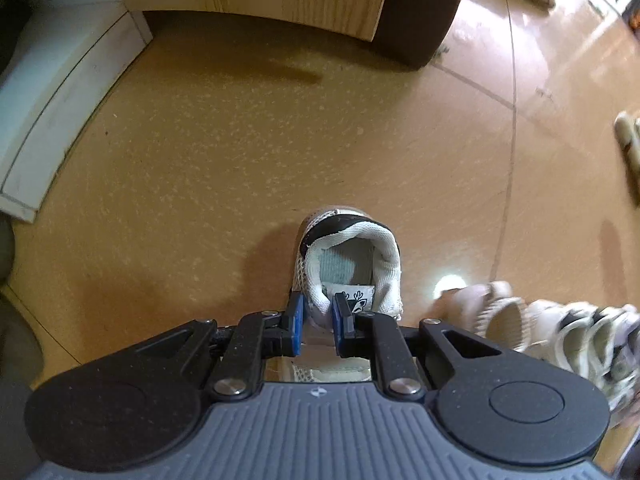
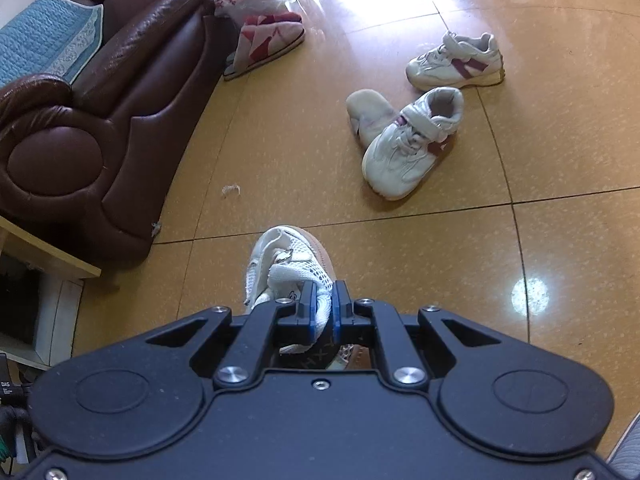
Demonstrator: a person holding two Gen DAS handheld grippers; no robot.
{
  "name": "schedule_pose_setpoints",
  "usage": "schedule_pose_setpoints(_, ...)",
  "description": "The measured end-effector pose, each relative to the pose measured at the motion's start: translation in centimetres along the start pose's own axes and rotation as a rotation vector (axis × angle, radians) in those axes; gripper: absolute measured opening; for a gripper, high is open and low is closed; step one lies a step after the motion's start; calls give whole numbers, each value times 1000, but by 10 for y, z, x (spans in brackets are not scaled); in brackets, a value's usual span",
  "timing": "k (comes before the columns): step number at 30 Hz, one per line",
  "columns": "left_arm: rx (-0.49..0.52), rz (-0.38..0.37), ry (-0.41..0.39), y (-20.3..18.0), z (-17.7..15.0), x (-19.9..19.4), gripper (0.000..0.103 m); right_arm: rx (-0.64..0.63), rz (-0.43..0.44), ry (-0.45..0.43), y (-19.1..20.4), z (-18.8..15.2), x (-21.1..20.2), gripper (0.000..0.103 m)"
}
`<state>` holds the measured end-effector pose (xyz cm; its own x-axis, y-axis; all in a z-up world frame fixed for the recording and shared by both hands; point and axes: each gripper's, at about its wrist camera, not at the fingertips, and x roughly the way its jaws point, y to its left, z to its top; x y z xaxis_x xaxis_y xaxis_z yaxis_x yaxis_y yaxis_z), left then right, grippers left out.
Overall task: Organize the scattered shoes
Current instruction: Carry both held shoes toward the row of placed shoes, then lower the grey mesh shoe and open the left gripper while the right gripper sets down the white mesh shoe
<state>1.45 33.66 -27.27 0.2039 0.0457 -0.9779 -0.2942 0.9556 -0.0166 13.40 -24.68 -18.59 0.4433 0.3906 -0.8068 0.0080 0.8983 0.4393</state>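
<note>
While the left claw [image 1: 317, 316] pinches one mesh sneaker [image 1: 348, 256], the right claw [image 2: 324, 308] pinches another [image 2: 288, 264].

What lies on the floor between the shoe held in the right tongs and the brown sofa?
Only a small white scrap of fluff lies there; otherwise the tiled floor between the mesh shoe and the sofa is bare, in the right wrist view.

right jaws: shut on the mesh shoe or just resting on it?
Shut on it. In the right wrist view the right gripper pinches the white mesh shoe at its collar, blue pads pressed against the fabric on both sides.
</note>
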Motion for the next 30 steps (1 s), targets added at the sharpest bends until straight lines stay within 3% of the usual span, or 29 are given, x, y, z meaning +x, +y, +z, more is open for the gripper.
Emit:
schedule_pose_setpoints(7,173,90,23,1,2,21,11,-48,38,22,27,-1,15,8)
schedule_pose_setpoints(13,377,114,13,-3,10,22,10,-113,93,45,56,-4,26,8)
schedule_pose_setpoints(15,403,102,21,-1,13,22,10,-149,121,62,70,-6,31,8)
schedule_pose_setpoints(19,325,104,34,9,16,25,16,-214,177,94,98,-10,40,8)
schedule_pose_setpoints(21,331,129,27,10,17,23,44,-257,215,118,119,-14,47,8)
schedule_pose_setpoints(22,318,126,22,11,18,20,49,-281,233,131,130,-16,51,8)
schedule_pose_setpoints(26,162,37,-23,27,24,-7,51,-416,295,193,173,-24,68,8)
schedule_pose_setpoints(30,2,36,-76,40,33,-41,51,-647,400,278,226,-27,86,8)
